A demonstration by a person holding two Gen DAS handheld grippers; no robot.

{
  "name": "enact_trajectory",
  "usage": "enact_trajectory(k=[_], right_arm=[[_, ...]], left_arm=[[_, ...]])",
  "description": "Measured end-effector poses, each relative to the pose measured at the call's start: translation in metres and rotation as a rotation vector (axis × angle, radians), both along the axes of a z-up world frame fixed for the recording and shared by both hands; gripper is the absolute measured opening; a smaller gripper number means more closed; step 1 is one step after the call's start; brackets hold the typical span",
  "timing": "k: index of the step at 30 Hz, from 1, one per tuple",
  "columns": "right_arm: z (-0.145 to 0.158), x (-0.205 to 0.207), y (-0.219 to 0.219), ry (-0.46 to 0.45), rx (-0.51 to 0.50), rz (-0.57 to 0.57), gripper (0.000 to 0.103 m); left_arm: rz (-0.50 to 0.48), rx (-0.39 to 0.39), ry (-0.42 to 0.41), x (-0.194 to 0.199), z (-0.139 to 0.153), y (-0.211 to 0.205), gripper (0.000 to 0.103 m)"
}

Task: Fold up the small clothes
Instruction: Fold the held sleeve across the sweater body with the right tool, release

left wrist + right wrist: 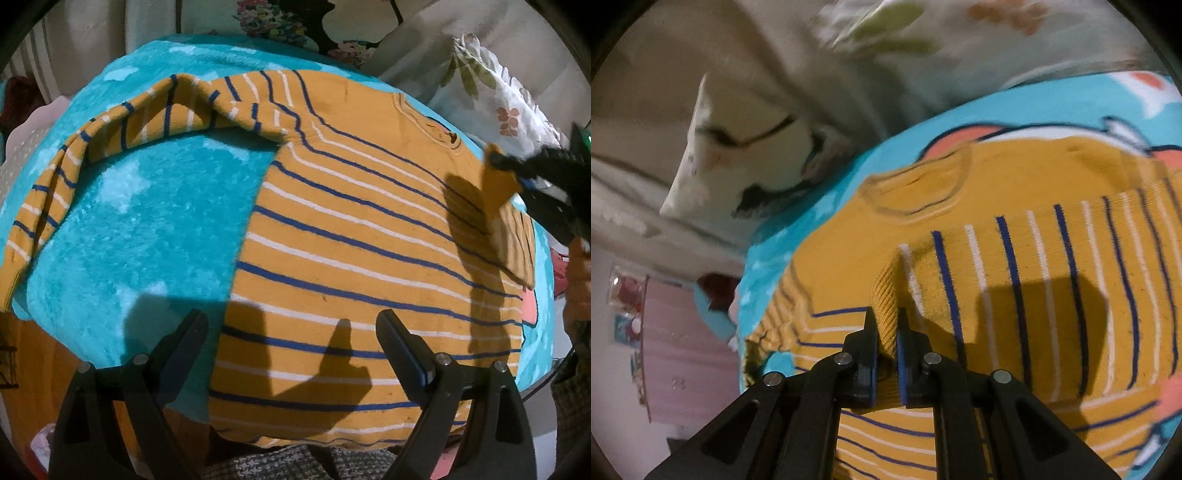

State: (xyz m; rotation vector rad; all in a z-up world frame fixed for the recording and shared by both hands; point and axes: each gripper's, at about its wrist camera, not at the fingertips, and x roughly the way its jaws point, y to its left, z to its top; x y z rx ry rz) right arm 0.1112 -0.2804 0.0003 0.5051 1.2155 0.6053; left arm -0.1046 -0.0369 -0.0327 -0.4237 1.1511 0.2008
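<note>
My right gripper (886,332) is clamped on the sweater's (351,240) cuff, sleeve apparently crossing the body on the blanket (147,206). My left gripper (291,332), jaws apart, hovers nearer the hem; the other sleeve (110,125) trails leftward.

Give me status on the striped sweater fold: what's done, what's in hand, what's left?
Done: the sweater lies spread flat on the teal blanket.
In hand: the right gripper has its jaws shut on the right sleeve's cuff, with that sleeve lifted over the body.
Left: the left sleeve lies stretched out to the side, unfolded; the left gripper is open, holding nothing. The body isn't folded yet.
</note>
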Motion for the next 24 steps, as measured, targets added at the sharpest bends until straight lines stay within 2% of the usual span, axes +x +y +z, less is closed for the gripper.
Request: enact_trajectory(k=[8, 12, 14, 15, 16, 19, 20, 22, 24], right_arm=[[-0.022, 0.009, 0.11, 0.052, 0.042, 0.164, 0.009], [-0.037, 0.01, 0.148, 0.075, 0.022, 0.216, 0.009], [-0.05, 0.012, 0.165, 0.102, 0.013, 0.24, 0.014], [-0.057, 0.013, 0.171, 0.119, 0.009, 0.254, 0.02], [-0.063, 0.014, 0.176, 0.139, 0.02, 0.269, 0.028], [-0.065, 0.014, 0.18, 0.173, 0.108, 0.306, 0.029], [-0.059, 0.014, 0.177, 0.154, 0.126, 0.305, 0.029], [-0.038, 0.015, 0.16, 0.086, 0.127, 0.288, 0.043], [-0.023, 0.018, 0.134, 0.027, 0.099, 0.228, 0.05]], left_arm=[[0.028, 0.009, -0.017, -0.009, 0.002, 0.024, 0.092], [0.03, 0.009, -0.043, -0.009, 0.008, 0.036, 0.092], [0.023, 0.011, -0.059, -0.005, 0.013, 0.041, 0.092], [0.021, 0.01, -0.067, -0.003, 0.015, 0.043, 0.092], [0.019, 0.008, -0.073, 0.002, 0.017, 0.045, 0.092], [0.004, -0.011, -0.092, 0.017, 0.024, 0.051, 0.092], [-0.002, -0.017, -0.098, 0.023, 0.025, 0.051, 0.092], [-0.023, -0.032, -0.106, 0.044, 0.026, 0.052, 0.092], [-0.048, -0.073, -0.118, 0.068, 0.024, 0.05, 0.092]])
